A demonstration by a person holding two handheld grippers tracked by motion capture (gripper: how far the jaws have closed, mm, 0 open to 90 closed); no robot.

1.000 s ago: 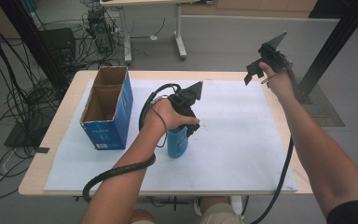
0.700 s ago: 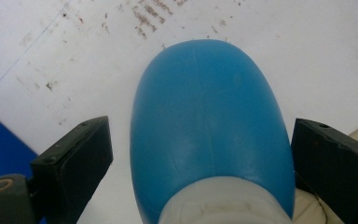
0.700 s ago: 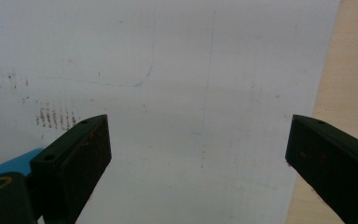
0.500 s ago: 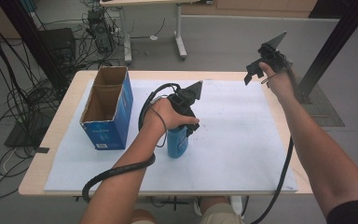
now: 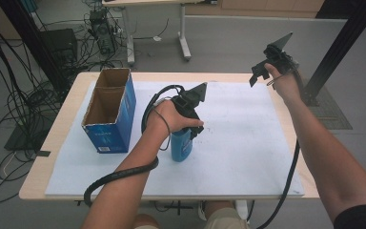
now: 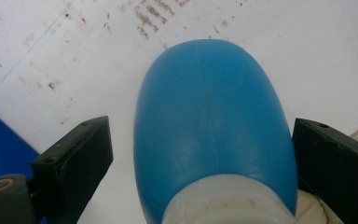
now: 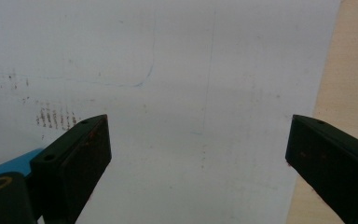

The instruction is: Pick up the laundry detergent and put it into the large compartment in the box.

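A blue bottle point(image 5: 181, 146) with a white neck stands upright on the white sheet near the middle of the table. My left gripper point(image 5: 189, 130) reaches down over it from above. In the left gripper view the bottle point(image 6: 214, 126) sits between the two jaws; the gripper point(image 6: 200, 135) is open, with a gap on the left and the right jaw very close. My right gripper point(image 5: 260, 75) is held up over the table's far right corner, open with nothing in it. In its own view the right gripper point(image 7: 198, 135) looks down on bare sheet.
An open-topped blue cardboard box point(image 5: 124, 102) stands at the table's left, close to the bottle. A white sheet point(image 5: 238, 143) covers most of the wooden table point(image 5: 38, 186). Cables and black frame posts lie on the floor beyond the table.
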